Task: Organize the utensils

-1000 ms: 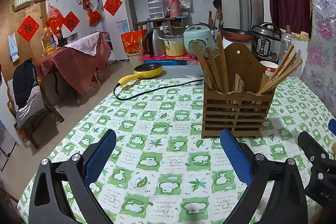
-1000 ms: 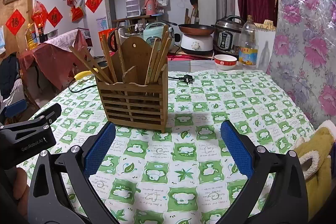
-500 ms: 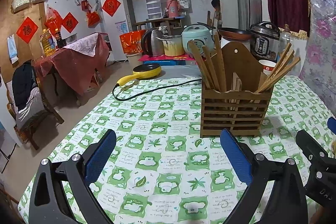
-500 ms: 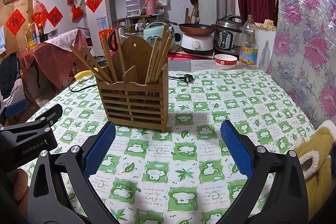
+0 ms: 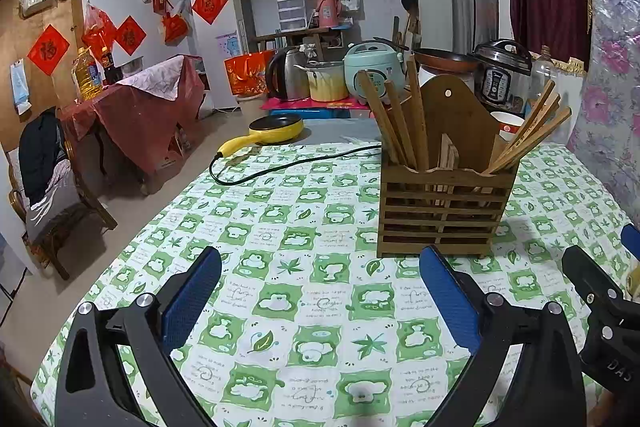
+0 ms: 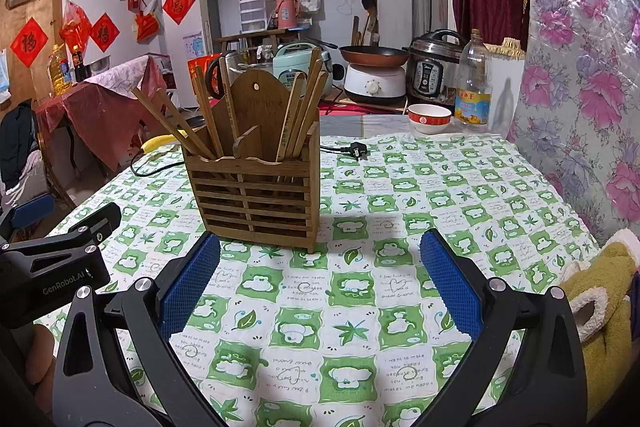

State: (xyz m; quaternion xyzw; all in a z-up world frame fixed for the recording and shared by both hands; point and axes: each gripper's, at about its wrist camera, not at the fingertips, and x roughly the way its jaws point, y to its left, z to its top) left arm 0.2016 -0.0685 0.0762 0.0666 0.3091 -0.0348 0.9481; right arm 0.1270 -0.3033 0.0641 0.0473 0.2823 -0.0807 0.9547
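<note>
Tabletop (image 6: 460,187), green-check cloth, fills lower frame in both views. Wooden utensil holder (image 6: 256,199) stands upright at centre, just beyond the right gripper (image 6: 320,287), above its left blade. From the left gripper (image 5: 320,291) it sits upper right. Chopsticks (image 6: 304,111) lean up and outward, long axes near vertical. Both jaws apart, empty. Right appears nearer.
</note>
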